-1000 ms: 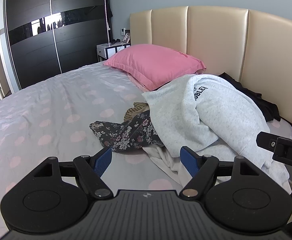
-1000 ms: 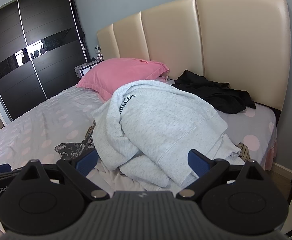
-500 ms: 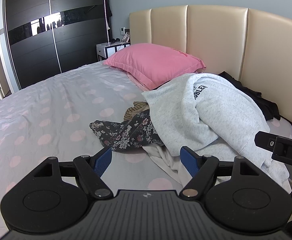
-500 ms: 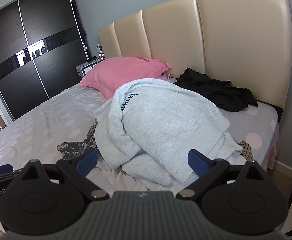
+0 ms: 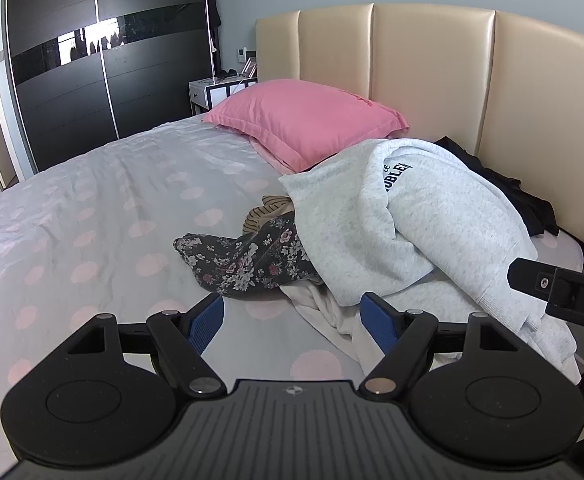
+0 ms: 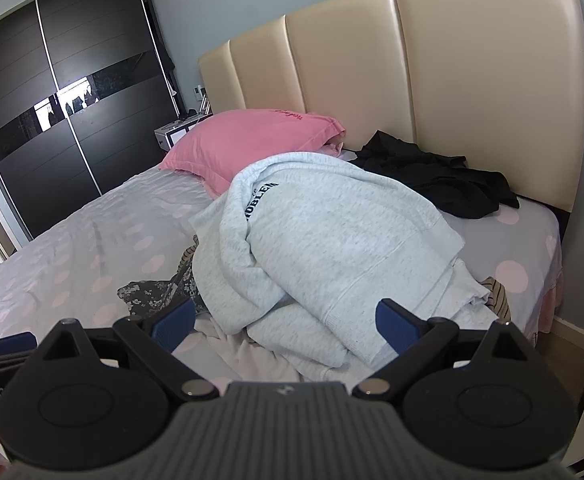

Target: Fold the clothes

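Note:
A pile of clothes lies on the bed. On top is a light grey sweatshirt (image 5: 404,224) (image 6: 332,240) with dark lettering. Under its left edge lie a dark floral garment (image 5: 247,260) (image 6: 151,292), a striped tan piece (image 5: 263,212) and white cloth (image 5: 324,312) (image 6: 243,344). A black garment (image 6: 440,176) (image 5: 520,200) lies by the headboard. My left gripper (image 5: 292,318) is open and empty, just short of the pile's near edge. My right gripper (image 6: 285,320) is open and empty, in front of the sweatshirt. The right gripper's body shows at the right edge of the left wrist view (image 5: 564,292).
A pink pillow (image 5: 308,120) (image 6: 247,136) rests against the beige headboard (image 5: 432,68) (image 6: 412,72). The grey bedsheet with pink dots (image 5: 91,208) (image 6: 71,256) spreads left. A dark sliding wardrobe (image 5: 91,60) and a white nightstand (image 5: 211,92) stand beyond. The bed's right edge (image 6: 552,288) drops to the floor.
Both grippers have crept slightly toward the clothes pile and the right view has shifted a little. Both stay open. The clothes have not moved.

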